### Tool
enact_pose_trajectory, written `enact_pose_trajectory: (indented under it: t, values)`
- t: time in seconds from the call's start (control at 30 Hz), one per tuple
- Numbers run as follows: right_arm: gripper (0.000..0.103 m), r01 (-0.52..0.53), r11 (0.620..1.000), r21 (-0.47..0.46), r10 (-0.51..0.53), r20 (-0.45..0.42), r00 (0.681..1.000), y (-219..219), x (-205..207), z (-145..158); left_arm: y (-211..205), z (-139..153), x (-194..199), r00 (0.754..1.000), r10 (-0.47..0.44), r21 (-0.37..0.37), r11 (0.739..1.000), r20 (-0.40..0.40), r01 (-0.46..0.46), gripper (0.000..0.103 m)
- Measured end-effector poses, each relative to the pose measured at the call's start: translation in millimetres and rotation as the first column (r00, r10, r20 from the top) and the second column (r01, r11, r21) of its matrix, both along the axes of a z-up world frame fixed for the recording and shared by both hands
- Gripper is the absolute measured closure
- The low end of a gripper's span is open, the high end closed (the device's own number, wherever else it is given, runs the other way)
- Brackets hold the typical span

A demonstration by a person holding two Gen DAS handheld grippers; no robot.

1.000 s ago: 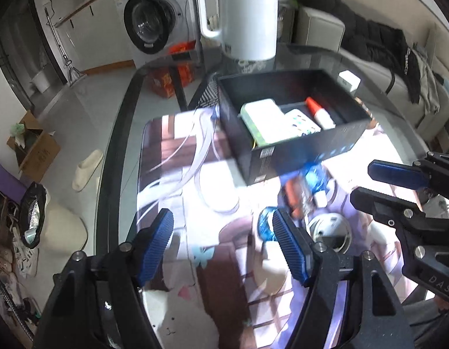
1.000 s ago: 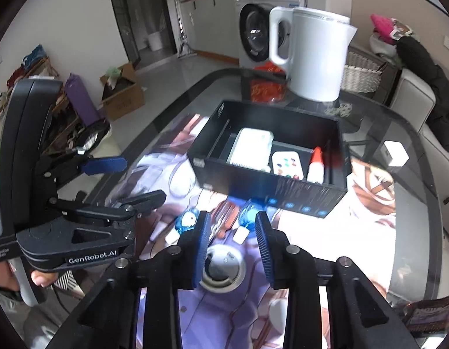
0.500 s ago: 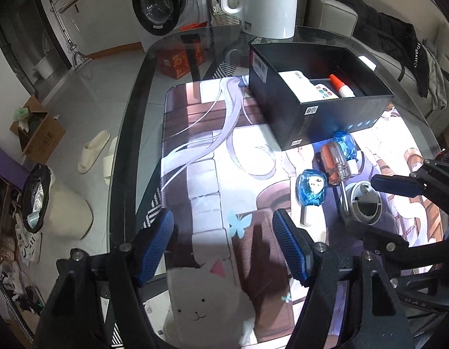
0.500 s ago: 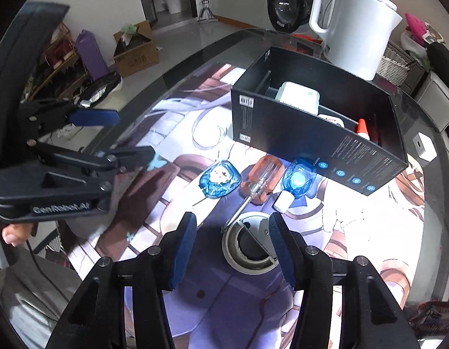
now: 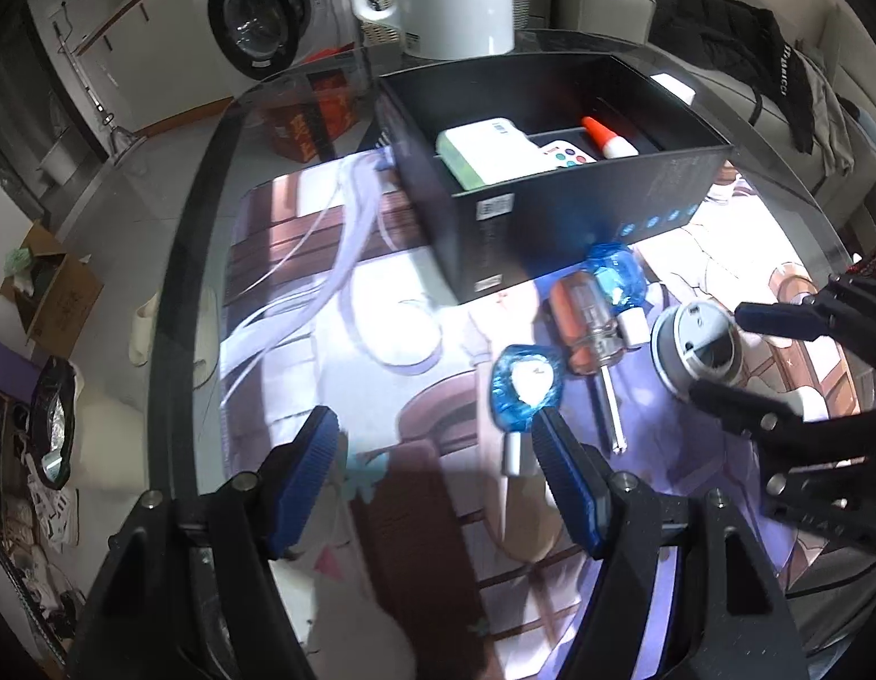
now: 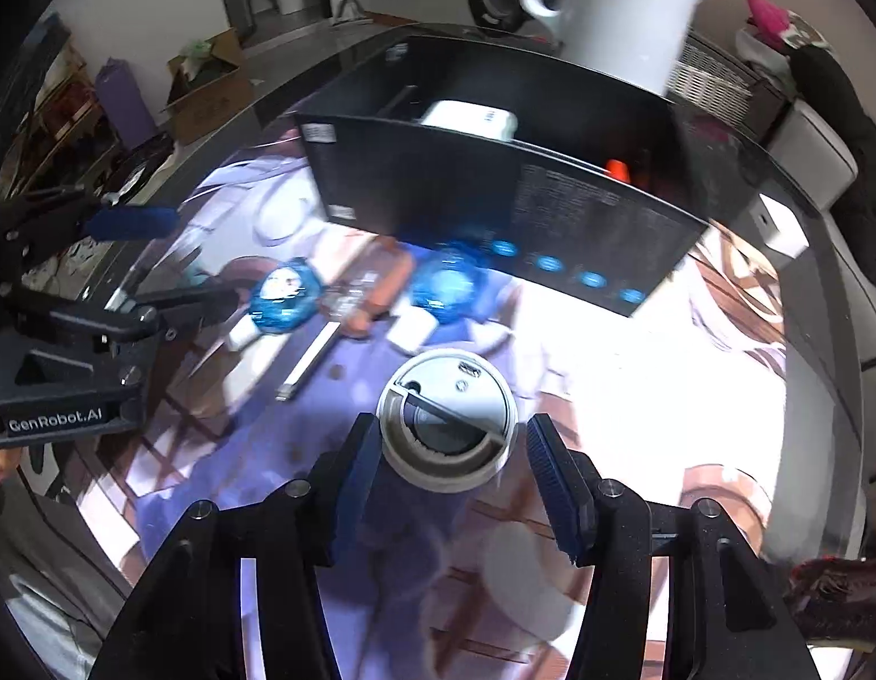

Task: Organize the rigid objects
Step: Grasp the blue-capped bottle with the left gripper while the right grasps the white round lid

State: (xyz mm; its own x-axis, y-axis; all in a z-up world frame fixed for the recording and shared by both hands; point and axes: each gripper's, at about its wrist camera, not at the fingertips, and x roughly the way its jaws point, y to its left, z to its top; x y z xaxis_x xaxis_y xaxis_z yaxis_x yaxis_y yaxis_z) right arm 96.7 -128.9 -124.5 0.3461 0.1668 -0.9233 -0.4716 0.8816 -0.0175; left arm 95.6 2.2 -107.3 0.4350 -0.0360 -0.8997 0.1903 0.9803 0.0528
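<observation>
Both claws have dropped closer to the bench since a second ago, and our right one has spread its pads wider on the way down. We work over a glass bench with a printed mat, where the black box stands open toward us, already carrying a white-and-green case, a small remote and a glue bottle, so it reads as the collecting bin. Behind it stands a white kettle. Our right claw is spread around the round white lid-like piece, pads just beside its rim and not yet pressing, which suits a squeeze across its width. Our left claw is spread and empty, with its right pad near a blue bottle. Beside that bottle lie an orange-handled screwdriver and a second blue bottle, all loose just in front of the box.
</observation>
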Motion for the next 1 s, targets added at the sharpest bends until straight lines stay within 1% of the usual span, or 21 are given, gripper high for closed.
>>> enact_pose_trajectory:
  t: [0.17, 0.3, 0.5, 0.6, 0.8, 1.0]
  values:
    - [0.048, 0.069, 0.997, 0.016, -0.069, -0.005, 0.998, -34, 12, -4, -16, -6, 8, 1.000, -0.023, 0.010, 1.000, -0.012, 0.023, 0.032]
    - [0.048, 0.089, 0.995, 0.036, -0.089, -0.006, 0.996, -51, 16, -3, -22, -9, 9, 0.999, -0.035, 0.026, 0.999, -0.014, 0.035, 0.032]
    - [0.048, 0.073, 0.996, 0.048, -0.074, 0.011, 0.997, -48, 18, 1, -14, -17, 13, 1.000, -0.007, 0.029, 1.000, -0.024, 0.008, 0.032]
    - [0.044, 0.071, 0.996, 0.058, -0.072, 0.015, 0.997, -42, 22, 1, -9, -19, 15, 1.000, 0.005, 0.027, 1.000, -0.021, -0.004, 0.033]
    - [0.044, 0.071, 0.996, 0.050, -0.073, 0.028, 0.997, -34, 27, -2, -5, -20, 18, 1.000, -0.002, 0.016, 1.000, -0.016, 0.002, 0.033]
    - [0.044, 0.083, 0.995, 0.047, -0.083, 0.016, 0.996, -35, 31, -8, -4, -21, 21, 1.000, -0.007, 0.009, 1.000, -0.014, 0.007, 0.033]
